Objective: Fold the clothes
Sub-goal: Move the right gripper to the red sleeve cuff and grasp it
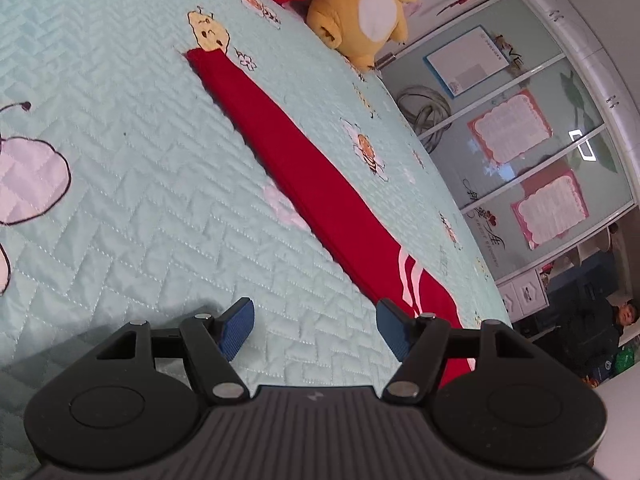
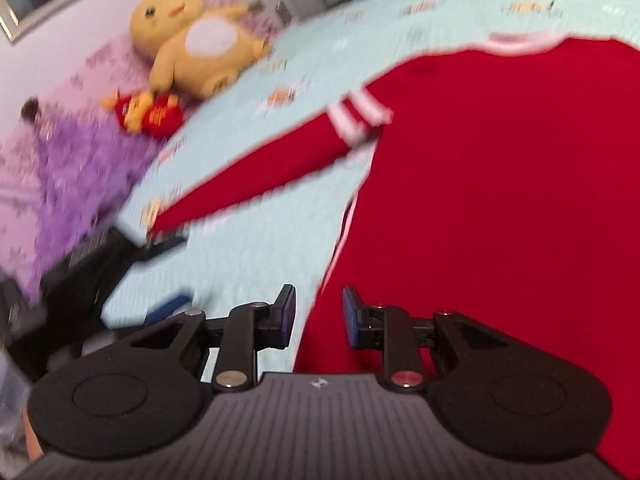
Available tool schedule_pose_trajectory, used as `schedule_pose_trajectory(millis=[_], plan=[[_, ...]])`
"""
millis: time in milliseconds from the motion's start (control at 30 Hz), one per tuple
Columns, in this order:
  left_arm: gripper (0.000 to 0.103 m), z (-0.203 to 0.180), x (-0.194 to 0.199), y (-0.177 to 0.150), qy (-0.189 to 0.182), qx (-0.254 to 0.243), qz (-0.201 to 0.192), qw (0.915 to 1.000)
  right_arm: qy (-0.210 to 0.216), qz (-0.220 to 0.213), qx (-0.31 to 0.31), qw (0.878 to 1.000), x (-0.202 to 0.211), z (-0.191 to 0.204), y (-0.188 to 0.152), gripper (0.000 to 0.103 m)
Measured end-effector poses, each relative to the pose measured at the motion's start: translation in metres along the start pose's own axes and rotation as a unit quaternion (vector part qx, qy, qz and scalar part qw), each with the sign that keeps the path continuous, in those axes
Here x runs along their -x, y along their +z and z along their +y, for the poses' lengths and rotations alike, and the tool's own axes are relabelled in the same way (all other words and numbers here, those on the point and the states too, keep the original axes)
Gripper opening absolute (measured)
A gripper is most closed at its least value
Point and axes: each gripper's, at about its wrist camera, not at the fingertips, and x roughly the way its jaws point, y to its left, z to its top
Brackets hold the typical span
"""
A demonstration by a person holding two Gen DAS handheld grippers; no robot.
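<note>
While red garment (image 2: 500, 200) lies spread on quilted bed (image 1: 140, 160), sleeve (image 1: 304, 172) stretched toward 11 o'clock, left gripper (image 1: 316, 326) gapes wide, empty; right gripper (image 2: 319, 316) narrower, empty, astride body edge. Likely sleeve fold stage; next move needs hold on fabric edge.

"love" letters on cabinet door (image 1: 510, 54).

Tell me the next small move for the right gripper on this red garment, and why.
Probably ease the right gripper forward and close on the red garment's side edge. Its jaws stand open, straddling that edge and holding nothing; the sleeve lies spread out on the quilt, unfolded.
</note>
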Motion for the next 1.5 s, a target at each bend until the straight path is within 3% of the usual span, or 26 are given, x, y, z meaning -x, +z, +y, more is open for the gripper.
schedule_pose_trajectory(millis=[167, 333, 500, 600, 700, 800, 867, 933, 1033, 1200, 1500], plan=[[0.07, 0.012, -0.001, 0.002, 0.01, 0.047, 0.001, 0.9988, -0.027, 0.052, 0.02, 0.998, -0.032, -0.008, -0.018, 0.028], [0.071, 0.031, 0.006, 0.01, 0.022, 0.105, -0.027, 0.9939, -0.04, 0.037, 0.059, 0.997, -0.018, 0.011, -0.017, 0.028], [0.071, 0.03, 0.008, 0.011, 0.02, 0.106, -0.025, 0.9938, -0.054, -0.014, 0.131, 0.99, -0.023, 0.036, 0.006, 0.029], [0.071, 0.026, 0.008, 0.006, 0.019, 0.104, -0.016, 0.9943, -0.042, -0.022, 0.193, 0.98, -0.043, 0.061, 0.034, 0.041], [0.072, 0.025, 0.008, 0.0, 0.017, 0.104, -0.011, 0.9944, -0.022, -0.035, 0.277, 0.96, -0.06, 0.097, 0.06, 0.045], [0.073, 0.029, 0.007, -0.004, 0.005, 0.122, -0.006, 0.9925, -0.002, -0.05, 0.387, 0.921, -0.086, 0.153, 0.076, 0.052], [0.073, 0.035, 0.007, -0.004, -0.009, 0.146, -0.005, 0.9892, 0.02, -0.029, 0.463, 0.886, -0.11, 0.189, 0.077, 0.064], [0.073, 0.048, 0.009, -0.001, -0.031, 0.195, -0.007, 0.9804, 0.039, -0.01, 0.531, 0.847, -0.135, 0.224, 0.077, 0.064], [0.074, 0.072, 0.016, 0.009, -0.056, 0.273, -0.025, 0.9601, 0.032, 0.004, 0.59, 0.807, -0.178, 0.254, 0.061, 0.064], [0.074, 0.093, 0.034, 0.027, -0.035, 0.299, -0.083, 0.9501, 0.046, 0.026, 0.61, 0.791, -0.23, 0.27, 0.03, 0.064], [0.074, 0.1, 0.036, 0.028, -0.037, 0.317, -0.077, 0.9445, 0.028, 0.044, 0.606, 0.794, -0.29, 0.277, 0.007, 0.064]])
